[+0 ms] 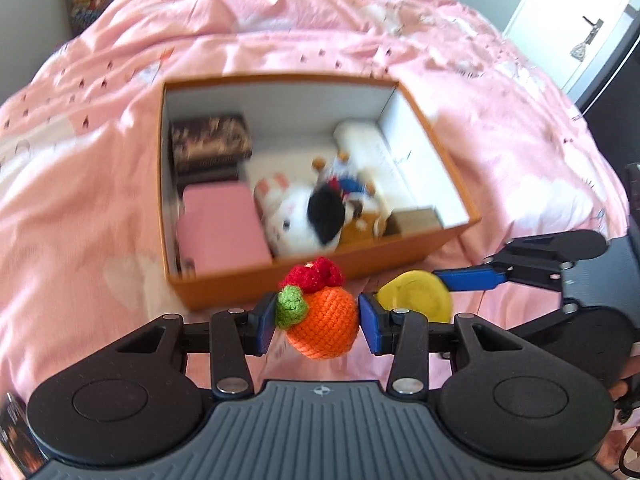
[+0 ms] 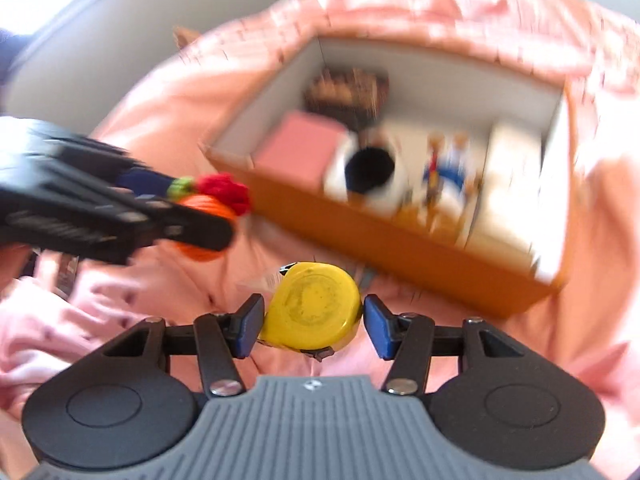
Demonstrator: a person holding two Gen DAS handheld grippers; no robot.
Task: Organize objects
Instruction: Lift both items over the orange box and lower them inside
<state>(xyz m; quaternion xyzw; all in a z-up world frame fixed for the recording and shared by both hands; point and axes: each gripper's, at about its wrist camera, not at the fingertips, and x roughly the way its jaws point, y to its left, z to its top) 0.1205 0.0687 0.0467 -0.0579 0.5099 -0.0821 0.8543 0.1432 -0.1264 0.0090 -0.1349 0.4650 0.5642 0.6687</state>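
**Both grippers loaded in front of the orange box**

My left gripper [image 1: 318, 322] has its blue pads pressed on either side of a crocheted orange toy [image 1: 324, 326], which hangs between them above the pink bedspread [image 1: 80, 200], its green leaf [image 1: 291, 306] against the left pad and a red knitted tuft [image 1: 316, 276] on top. My right gripper [image 2: 314, 320] carries a yellow tape measure [image 2: 314, 308], flat face toward the camera; its left pad touches the case, while at the right pad I cannot tell through the blur whether there is contact, so I read it as held.

The two grippers sit near each other, the tape measure just right of the toy in the left view. Beyond both lies the open orange box [image 1: 312, 268]. Inside it I see a pink box [image 1: 222, 228], a dark patterned box [image 1: 210, 142], a black-and-white plush [image 1: 312, 220] and a white box [image 1: 368, 148] along the right wall.
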